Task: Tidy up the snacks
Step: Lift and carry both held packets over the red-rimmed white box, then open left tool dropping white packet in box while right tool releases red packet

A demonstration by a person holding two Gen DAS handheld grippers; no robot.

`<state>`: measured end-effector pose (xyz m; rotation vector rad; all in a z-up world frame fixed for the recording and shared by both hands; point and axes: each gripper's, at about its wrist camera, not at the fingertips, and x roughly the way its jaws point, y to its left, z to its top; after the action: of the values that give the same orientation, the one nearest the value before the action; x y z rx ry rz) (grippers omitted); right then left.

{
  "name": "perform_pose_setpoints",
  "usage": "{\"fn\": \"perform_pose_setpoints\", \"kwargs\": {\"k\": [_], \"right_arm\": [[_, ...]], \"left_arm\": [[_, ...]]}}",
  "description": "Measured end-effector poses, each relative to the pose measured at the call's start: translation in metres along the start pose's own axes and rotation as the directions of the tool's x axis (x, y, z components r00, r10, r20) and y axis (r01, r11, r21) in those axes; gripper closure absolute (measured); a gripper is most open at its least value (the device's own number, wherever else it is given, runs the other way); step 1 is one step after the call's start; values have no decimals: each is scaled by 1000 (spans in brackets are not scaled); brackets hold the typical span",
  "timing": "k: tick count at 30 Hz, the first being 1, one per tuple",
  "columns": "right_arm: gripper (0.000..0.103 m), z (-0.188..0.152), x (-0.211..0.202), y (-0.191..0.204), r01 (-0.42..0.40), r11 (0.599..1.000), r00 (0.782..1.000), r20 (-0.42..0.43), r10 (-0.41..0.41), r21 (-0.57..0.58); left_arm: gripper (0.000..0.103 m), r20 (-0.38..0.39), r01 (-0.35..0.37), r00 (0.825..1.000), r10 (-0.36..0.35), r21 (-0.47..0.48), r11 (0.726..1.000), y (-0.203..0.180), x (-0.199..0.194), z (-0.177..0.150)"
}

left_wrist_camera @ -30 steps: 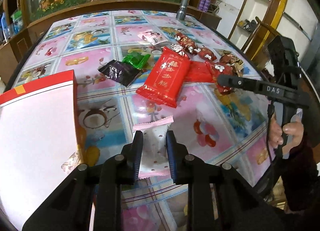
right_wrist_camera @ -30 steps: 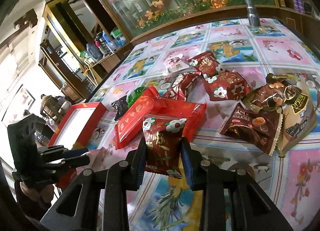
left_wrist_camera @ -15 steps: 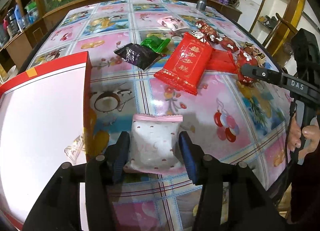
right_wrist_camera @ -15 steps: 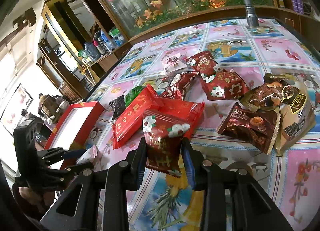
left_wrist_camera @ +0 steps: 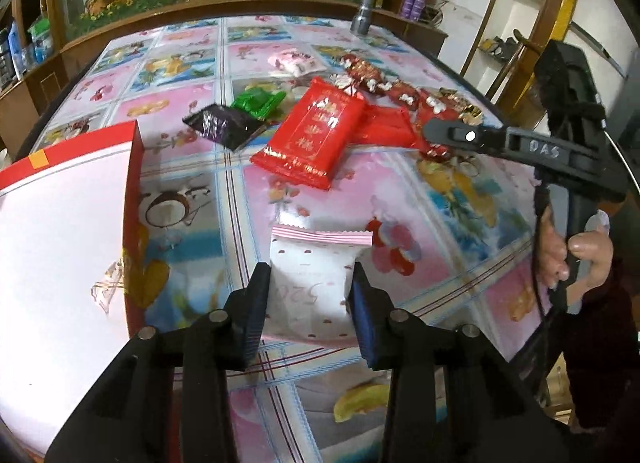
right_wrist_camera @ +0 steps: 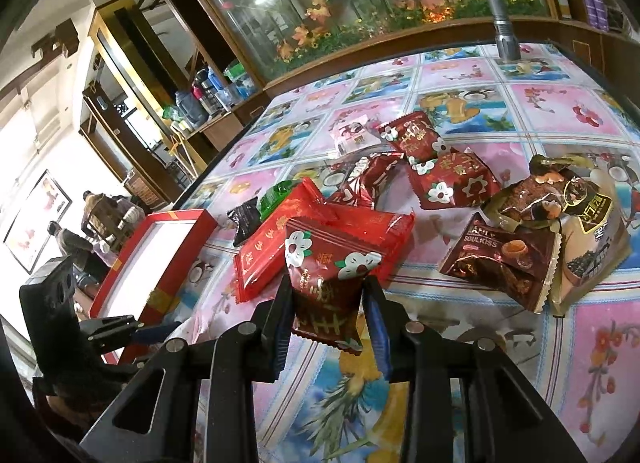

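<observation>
1. Left tongs (left_wrist_camera: 308, 287) stand apart around a white pink-edged snack packet (left_wrist_camera: 310, 283) lying on the tabletop (left_wrist_camera: 440, 223), beside the red box (left_wrist_camera: 60, 223).
2. Right tongs (right_wrist_camera: 326, 303) clamp a dark-red flowered snack packet (right_wrist_camera: 326, 283), lifted above the tabletop.

**Left jaws spread; right packet lifted**

The left gripper (left_wrist_camera: 308, 299), tight on the white pink-trimmed packet (left_wrist_camera: 316, 283) a second ago, has spread its jaws; the packet now lies flat at lower centre. The right gripper (right_wrist_camera: 326, 313) has raised its dark red flowered packet (right_wrist_camera: 326, 283), now overlapping the bright red packets (right_wrist_camera: 280, 247) behind.
</observation>
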<state>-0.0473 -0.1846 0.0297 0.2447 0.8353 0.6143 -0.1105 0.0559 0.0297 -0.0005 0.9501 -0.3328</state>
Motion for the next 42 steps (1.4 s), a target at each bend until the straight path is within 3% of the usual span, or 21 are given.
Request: {"fn": "perform_pose_setpoints", "kwargs": {"k": [7, 15, 25, 31, 37, 42], "right_arm": [[67, 1, 7, 23, -74, 997, 997, 18, 74, 8], [68, 2, 42, 89, -197, 980, 980, -5, 197, -41], [68, -1, 93, 180, -307, 943, 950, -88, 298, -126], [68, -11, 115, 217, -336, 927, 939, -139, 315, -168], [65, -18, 122, 228, -313, 925, 945, -166, 281, -216], [54, -17, 120, 222, -313, 931, 945, -160, 285, -189]], "left_arm": [[67, 106, -36, 994, 38, -24, 999, 11, -40, 8], [67, 197, -169, 962, 189, -114, 979, 57, -77, 3], [67, 161, -343, 908, 386, -242, 908, 116, -81, -24], [66, 130, -403, 884, 448, -270, 874, 136, -82, -38], [66, 95, -448, 867, 489, -284, 848, 145, -78, -45], [66, 73, -496, 842, 535, -283, 821, 145, -75, -45]]}}
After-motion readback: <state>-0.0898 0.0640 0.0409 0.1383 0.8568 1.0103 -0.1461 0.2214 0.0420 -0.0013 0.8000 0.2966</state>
